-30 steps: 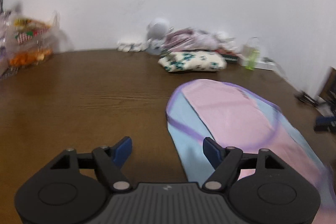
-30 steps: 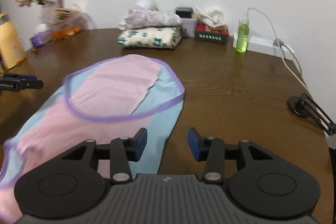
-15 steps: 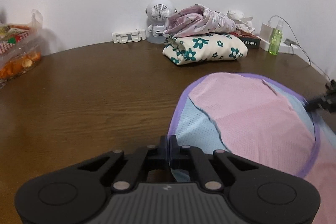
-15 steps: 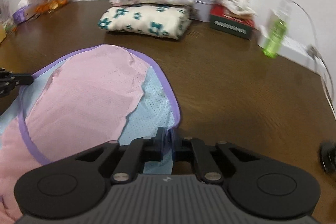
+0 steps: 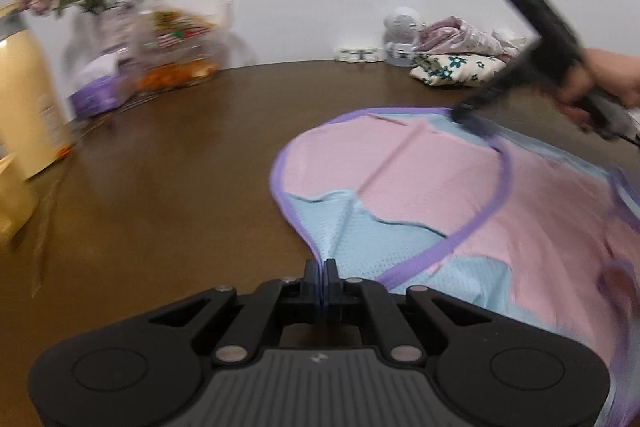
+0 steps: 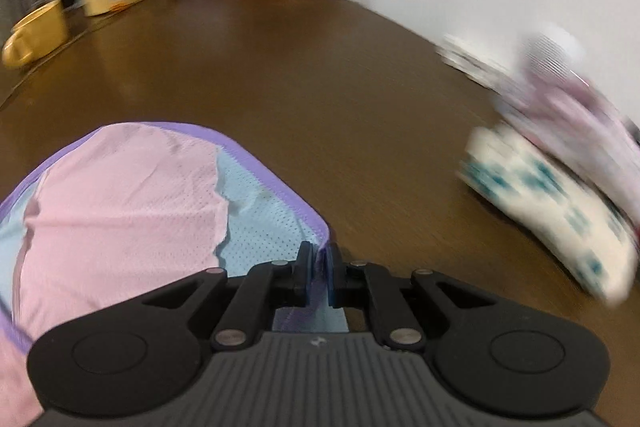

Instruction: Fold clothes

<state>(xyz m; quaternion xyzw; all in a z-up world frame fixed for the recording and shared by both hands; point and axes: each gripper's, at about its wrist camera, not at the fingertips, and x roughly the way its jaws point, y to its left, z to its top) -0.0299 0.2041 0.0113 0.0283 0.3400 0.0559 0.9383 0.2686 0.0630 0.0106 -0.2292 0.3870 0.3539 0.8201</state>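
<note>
Cloth is pinched at two points now: the left gripper [image 5: 324, 269] is clamped on the near edge of the garment [image 5: 420, 187], and the right gripper [image 6: 319, 267] is clamped on its purple trim, where a second ago both sets of jaws were spread wide above the fabric and half a second ago they had just been closed on it; since then the edge has been drawn up, so that blue mesh is gathered in a peak at the left fingers and a crease is run across the pink panel; the rest of the garment is spread on the table [image 5: 180, 187], its far rim flat against the wood; in the left view the right gripper is seen held by a hand [image 5: 600, 75] at the trim on the far right side; both views are smeared, which suggests that the grippers are being swung; a fold is judged to be under way, with the held edge to be carried over the pink panel; how far along the folding is cannot be settled from one lifted edge; a folded stack [image 5: 460, 67] is seen at the back of the table, well apart from the garment.
</note>
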